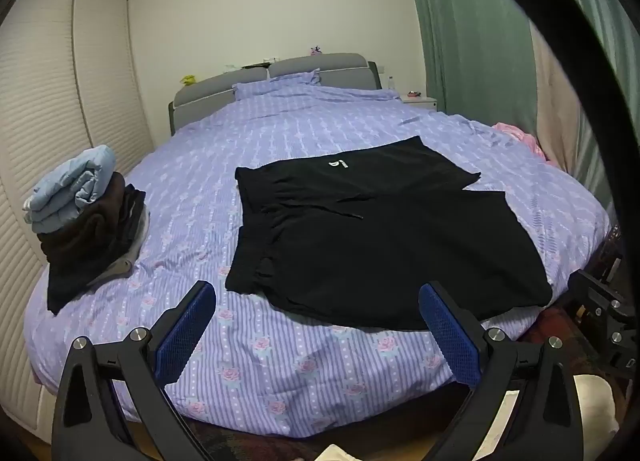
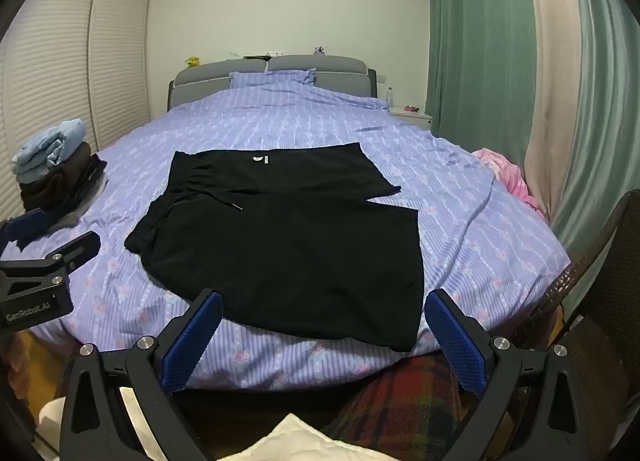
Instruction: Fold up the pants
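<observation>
On the bed (image 1: 280, 133), black pants (image 1: 380, 229) lie before both spread-apart, empty tongs; only the right view shows a wicker chair (image 2: 592, 261).

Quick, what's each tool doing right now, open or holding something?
Left tool: open, holding nothing.
Right tool: open, holding nothing, short of the black pants.

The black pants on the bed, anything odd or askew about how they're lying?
Mostly flat, but the black pants lie skewed: the far leg's hem juts out past the near one, and the drawstring trails loose across the front.
</observation>
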`<state>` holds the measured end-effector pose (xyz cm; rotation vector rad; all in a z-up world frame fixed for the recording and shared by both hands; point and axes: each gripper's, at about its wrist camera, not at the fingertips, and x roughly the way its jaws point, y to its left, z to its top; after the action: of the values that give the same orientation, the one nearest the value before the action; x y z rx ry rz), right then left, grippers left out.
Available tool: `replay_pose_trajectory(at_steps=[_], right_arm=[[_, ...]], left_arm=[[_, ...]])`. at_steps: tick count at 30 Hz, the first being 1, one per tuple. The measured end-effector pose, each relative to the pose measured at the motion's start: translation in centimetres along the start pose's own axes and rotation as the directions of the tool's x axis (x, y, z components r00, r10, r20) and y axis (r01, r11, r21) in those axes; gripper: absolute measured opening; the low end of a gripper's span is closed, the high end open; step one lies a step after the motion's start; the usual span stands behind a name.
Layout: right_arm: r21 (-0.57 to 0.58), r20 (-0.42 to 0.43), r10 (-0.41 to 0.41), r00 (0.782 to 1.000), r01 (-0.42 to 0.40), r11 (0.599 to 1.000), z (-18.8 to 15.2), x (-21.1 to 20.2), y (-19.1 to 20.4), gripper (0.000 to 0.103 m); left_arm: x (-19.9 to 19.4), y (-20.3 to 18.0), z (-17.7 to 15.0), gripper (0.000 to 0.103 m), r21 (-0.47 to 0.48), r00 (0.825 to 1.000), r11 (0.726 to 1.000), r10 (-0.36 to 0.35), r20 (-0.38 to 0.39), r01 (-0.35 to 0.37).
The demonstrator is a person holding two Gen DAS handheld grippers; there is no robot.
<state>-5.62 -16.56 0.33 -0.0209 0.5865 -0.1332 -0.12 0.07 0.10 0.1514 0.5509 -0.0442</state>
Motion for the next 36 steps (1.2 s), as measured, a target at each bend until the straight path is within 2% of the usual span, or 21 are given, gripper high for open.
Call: replay_pose_trajectory(at_steps=[8, 11, 36], right_arm=[[-0.002, -0.005, -0.008, 1.0, 0.008, 1.0, 0.0, 0.1, 0.0, 0.102], [-0.002, -0.004, -0.006, 1.0, 0.006, 1.0, 0.0, 0.1, 0.1, 0.102], [0.001, 0.002, -0.005, 1.0, 0.005, 1.0, 0.2, -0.2, 0.2, 0.102]], left_arm=[[-1.1, -1.3, 0.4, 0.103, 0.036, 0.998, 0.999, 0.025, 0.057, -0.027], [-0.8, -0.2, 0.2, 0.103, 0.016, 0.999, 1.0, -0.006, 0.053, 0.005], [-0.8, 0.1, 0.1, 0.103, 0.015, 0.999, 1.0, -0.029, 0.038, 0.028]])
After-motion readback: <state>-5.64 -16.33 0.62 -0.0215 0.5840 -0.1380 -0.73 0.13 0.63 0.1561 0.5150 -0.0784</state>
